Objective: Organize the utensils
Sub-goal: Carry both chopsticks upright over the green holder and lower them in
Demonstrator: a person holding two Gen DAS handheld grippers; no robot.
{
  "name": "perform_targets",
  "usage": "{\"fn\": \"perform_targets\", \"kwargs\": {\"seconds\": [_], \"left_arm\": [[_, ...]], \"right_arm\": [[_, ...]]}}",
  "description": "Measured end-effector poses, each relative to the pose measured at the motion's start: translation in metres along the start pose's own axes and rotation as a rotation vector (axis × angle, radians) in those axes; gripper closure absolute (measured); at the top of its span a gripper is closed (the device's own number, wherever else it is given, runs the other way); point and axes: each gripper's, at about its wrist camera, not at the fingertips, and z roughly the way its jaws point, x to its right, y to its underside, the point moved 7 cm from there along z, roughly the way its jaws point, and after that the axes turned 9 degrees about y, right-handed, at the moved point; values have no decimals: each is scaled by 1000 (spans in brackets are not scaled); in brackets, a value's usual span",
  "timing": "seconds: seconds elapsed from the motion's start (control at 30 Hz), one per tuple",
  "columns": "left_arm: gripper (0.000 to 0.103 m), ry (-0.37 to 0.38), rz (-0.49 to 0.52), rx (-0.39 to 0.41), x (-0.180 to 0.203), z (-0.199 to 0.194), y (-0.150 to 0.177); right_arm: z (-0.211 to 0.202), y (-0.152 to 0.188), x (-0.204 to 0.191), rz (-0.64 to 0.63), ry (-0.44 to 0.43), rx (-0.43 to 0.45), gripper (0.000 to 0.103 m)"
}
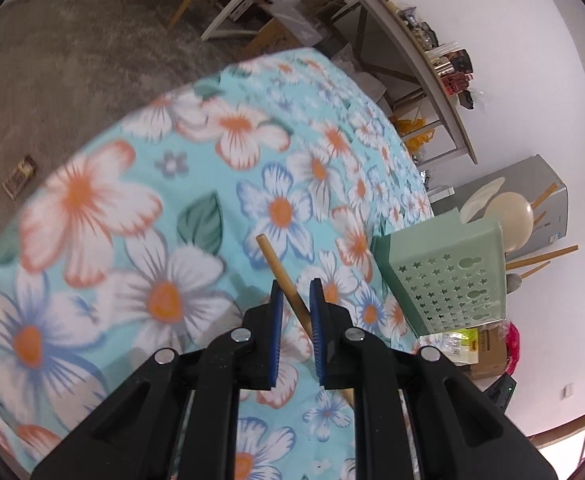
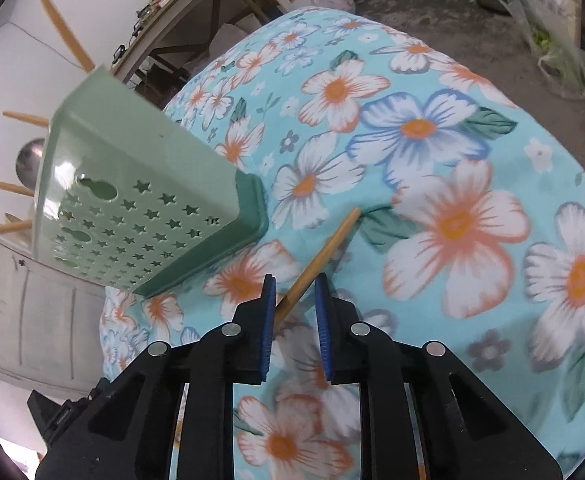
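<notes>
A pale green utensil holder [image 1: 448, 276] with star-shaped holes stands on the floral tablecloth [image 1: 104, 208]. Wooden chopsticks [image 1: 544, 255] and a cream spoon [image 1: 510, 216] stick out of its top. My left gripper [image 1: 297, 286] is shut on a wooden chopstick [image 1: 276, 266] that crosses its pads at a slant, left of the holder. In the right wrist view the holder [image 2: 140, 184] is at the left, with chopsticks [image 2: 66, 34] and a metal spoon [image 2: 28, 160] in it. My right gripper [image 2: 294, 282] is shut on another wooden chopstick [image 2: 328, 248], which runs slanted between both pads just above the cloth.
The table [image 2: 452, 128] is round and its cloth hangs over the edge. A long shelf [image 1: 424, 60] with clutter runs along the white wall behind. Plastic bags [image 2: 560, 40] lie on the grey floor. A small box [image 1: 20, 176] lies on the floor at the left.
</notes>
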Motion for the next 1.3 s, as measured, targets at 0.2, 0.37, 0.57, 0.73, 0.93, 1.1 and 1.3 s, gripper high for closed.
{"fn": "perform_targets", "kwargs": {"seconds": [0.2, 0.37, 0.57, 0.73, 0.93, 1.1, 1.3], "left_arm": [[91, -35, 104, 27, 16, -4, -9], [91, -57, 194, 48, 37, -6, -7], [91, -73, 314, 84, 69, -13, -4], [93, -55, 394, 101, 98, -18, 0], [95, -4, 476, 115, 137, -23, 4], [98, 42, 540, 142, 172, -32, 5], [98, 107, 612, 175, 212, -42, -1]], "right_arm": [[3, -6, 8, 8, -21, -48, 87], [9, -6, 5, 37, -74, -60, 86], [6, -8, 9, 63, -160, -63, 91], [-17, -12, 2, 39, -257, -22, 94], [-57, -21, -6, -15, -338, 50, 97], [-93, -32, -11, -71, -385, 123, 99], [-127, -42, -21, -140, -398, 213, 99]]}}
